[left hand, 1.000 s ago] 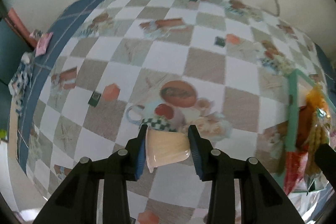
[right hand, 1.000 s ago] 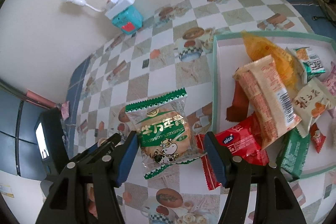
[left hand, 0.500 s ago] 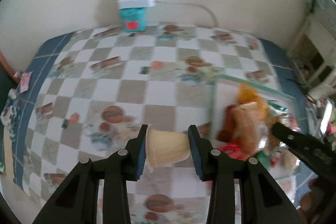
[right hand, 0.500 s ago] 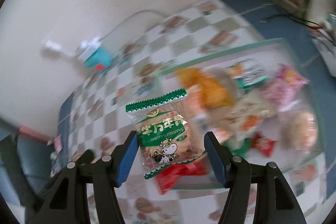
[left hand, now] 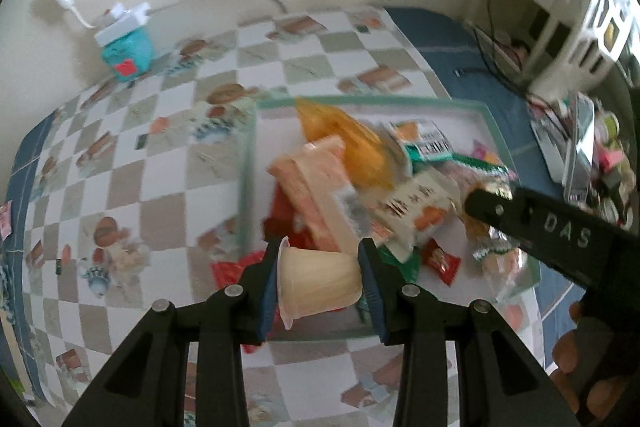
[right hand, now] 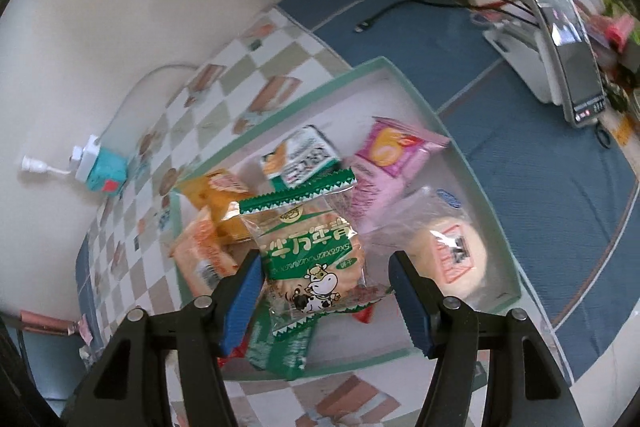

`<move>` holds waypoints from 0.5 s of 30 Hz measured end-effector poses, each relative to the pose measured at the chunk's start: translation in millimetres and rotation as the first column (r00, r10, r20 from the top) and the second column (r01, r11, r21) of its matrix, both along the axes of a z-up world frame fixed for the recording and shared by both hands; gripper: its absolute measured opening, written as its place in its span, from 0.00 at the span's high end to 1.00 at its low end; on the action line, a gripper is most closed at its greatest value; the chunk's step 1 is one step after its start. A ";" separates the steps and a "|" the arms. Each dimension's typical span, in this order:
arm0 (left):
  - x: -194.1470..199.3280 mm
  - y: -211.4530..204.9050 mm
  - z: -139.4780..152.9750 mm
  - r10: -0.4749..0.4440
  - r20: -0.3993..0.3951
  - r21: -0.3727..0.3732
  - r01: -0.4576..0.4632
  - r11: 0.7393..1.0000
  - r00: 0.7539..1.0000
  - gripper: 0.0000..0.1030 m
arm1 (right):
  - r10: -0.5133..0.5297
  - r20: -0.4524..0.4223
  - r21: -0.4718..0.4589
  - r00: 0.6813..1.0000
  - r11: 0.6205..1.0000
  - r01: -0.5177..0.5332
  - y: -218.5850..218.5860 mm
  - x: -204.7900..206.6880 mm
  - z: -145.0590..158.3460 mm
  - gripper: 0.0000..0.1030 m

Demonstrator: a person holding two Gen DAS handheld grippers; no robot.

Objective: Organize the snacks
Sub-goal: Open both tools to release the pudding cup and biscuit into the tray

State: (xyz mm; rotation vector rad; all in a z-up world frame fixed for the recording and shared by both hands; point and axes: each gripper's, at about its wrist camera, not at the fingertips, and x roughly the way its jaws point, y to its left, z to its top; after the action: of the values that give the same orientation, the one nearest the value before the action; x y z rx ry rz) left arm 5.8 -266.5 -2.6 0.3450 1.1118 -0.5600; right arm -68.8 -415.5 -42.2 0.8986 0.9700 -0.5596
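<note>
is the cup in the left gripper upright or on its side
On its side: the cup lies across between the fingers, rim toward the left one.

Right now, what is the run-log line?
left gripper: shut on jelly cup | right gripper: shut on biscuit packet | both over tray

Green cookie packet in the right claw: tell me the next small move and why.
Probably lower it a little and open the right claw. The green cookie packet hangs over the green-rimmed tray, above the snacks already there, so a short drop should land it inside, not on the checkered tablecloth.
</note>
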 end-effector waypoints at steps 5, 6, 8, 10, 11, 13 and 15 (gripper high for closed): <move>-8.3 -11.1 -16.1 -0.031 -0.033 0.028 0.032 0.999 0.999 0.62 | 0.025 -0.017 0.016 1.000 1.000 -0.024 0.8 1.5 -6.1 0.34; -8.6 -12.2 -19.6 -0.034 -0.038 0.030 0.035 0.999 0.999 0.62 | 0.034 -0.020 0.018 0.999 0.999 -0.034 2.3 3.3 -7.2 0.34; -7.2 -12.0 -25.9 -0.030 -0.051 0.033 0.031 0.999 0.998 0.61 | 0.055 -0.027 0.022 0.998 0.998 -0.054 5.9 7.1 -9.0 0.33; -5.0 -11.6 -32.6 -0.019 -0.056 0.042 0.022 0.999 0.998 0.61 | 0.064 -0.030 0.026 0.997 0.998 -0.063 8.4 7.8 -10.6 0.33; -3.7 -11.1 -34.9 -0.014 -0.056 0.046 0.016 0.999 0.998 0.61 | 0.070 -0.036 0.027 0.997 0.997 -0.069 9.5 8.3 -11.8 0.33; -0.3 -9.6 -38.2 -0.002 -0.062 0.044 0.005 0.999 0.998 0.61 | 0.078 -0.045 0.027 0.996 0.997 -0.076 11.4 9.6 -13.5 0.33; 2.7 -7.2 -39.5 0.008 -0.074 0.026 -0.006 1.000 0.997 0.61 | 0.084 -0.055 0.027 0.995 0.996 -0.083 12.7 10.7 -15.5 0.33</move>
State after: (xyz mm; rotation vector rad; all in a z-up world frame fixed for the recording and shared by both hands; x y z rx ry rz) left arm 8.4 -273.6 -42.1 0.3443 1.1921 -0.5565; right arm -58.2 -402.8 -57.8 0.8641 1.0628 -0.5051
